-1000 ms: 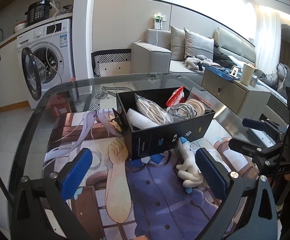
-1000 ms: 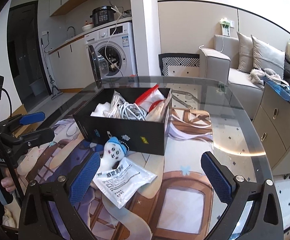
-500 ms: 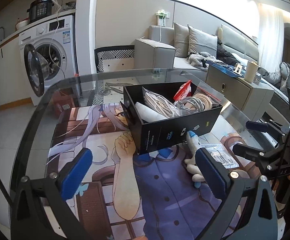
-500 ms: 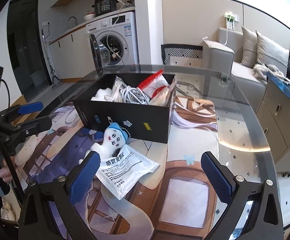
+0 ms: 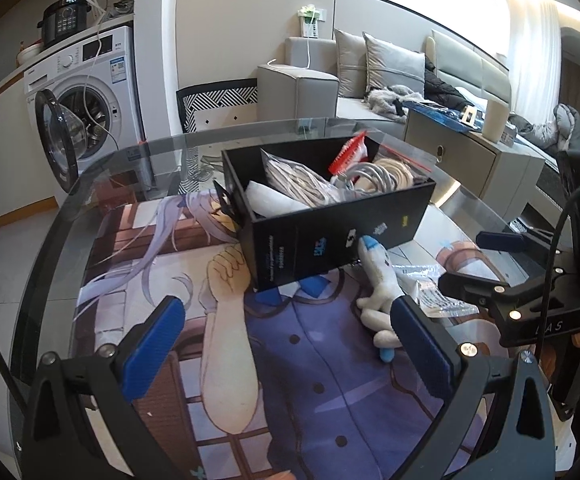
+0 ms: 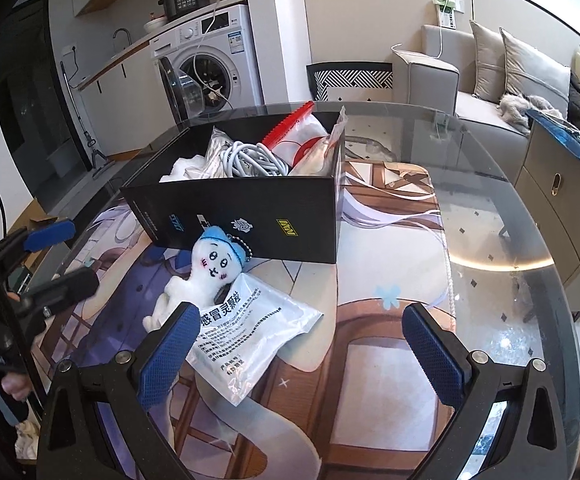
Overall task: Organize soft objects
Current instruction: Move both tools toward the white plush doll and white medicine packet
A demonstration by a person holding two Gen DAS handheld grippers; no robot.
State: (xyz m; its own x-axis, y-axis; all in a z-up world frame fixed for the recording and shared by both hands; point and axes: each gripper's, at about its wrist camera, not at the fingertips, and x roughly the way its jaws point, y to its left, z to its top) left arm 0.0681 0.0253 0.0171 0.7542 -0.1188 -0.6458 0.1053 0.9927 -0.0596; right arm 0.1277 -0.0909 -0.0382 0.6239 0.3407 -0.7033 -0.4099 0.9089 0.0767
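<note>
One plush toy [image 6: 199,280] face – right view only, packet [image 6: 245,336] print too

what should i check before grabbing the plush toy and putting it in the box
1. Both sets of jaws open and empty: ok, left gripper, right gripper.
2. Plush toy reachable on the mat: ok.
3. Toy free of clutter: not ok, it overlaps the white packet.
4. Toy clear of the black box: cannot tell, its head sits right at the wall.
5. Room in the box: cannot tell, cables and bags fill much of it.
</note>
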